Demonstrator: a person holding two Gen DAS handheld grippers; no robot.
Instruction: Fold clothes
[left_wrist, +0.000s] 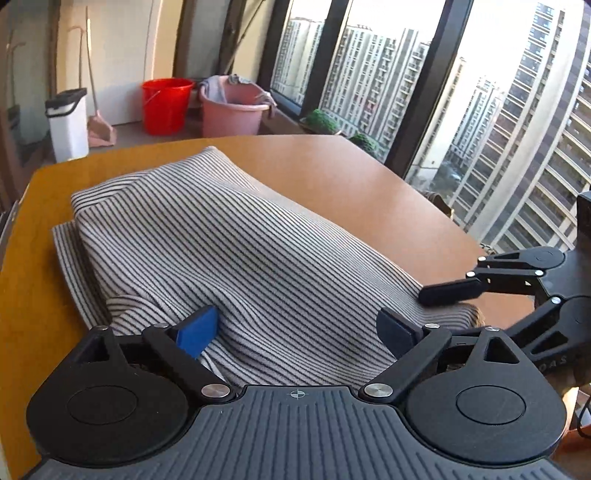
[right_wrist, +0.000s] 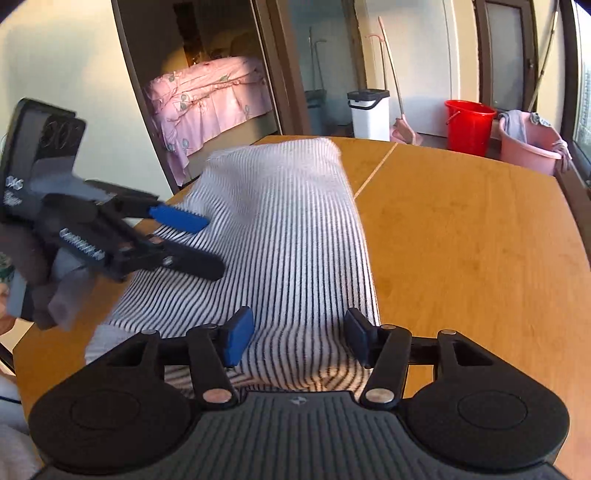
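Left tool: left tool (left_wrist: 299, 328) has its jaws spread wide, straddling the near end of the striped garment (left_wrist: 207, 236); its blue pad presses into a wrinkle of cloth, pinching nothing.
Right tool: right tool (right_wrist: 301, 338) is likewise spread, its pads sitting on the garment's near edge with cloth bulging between them.
Garment: lies on the worktop (left_wrist: 351, 173) as a long, doubled-over bundle, a lower layer showing along its left side; whether more folds are due I cannot tell.
Risk, layers: closing on the humped cloth could catch only the top layer, so a lift would pull the fold apart.
Risk, tools: both tools work the same end, close together; moving inward they could knock each other.
Risk, slip: the smooth worktop may let the whole bundle drag rather than fold.
Edges: in the right wrist view the garment's far left corner lies near the worktop's edge; the near end also sits close to an edge.
Open room: bare worktop lies to the garment's window side and beyond it.
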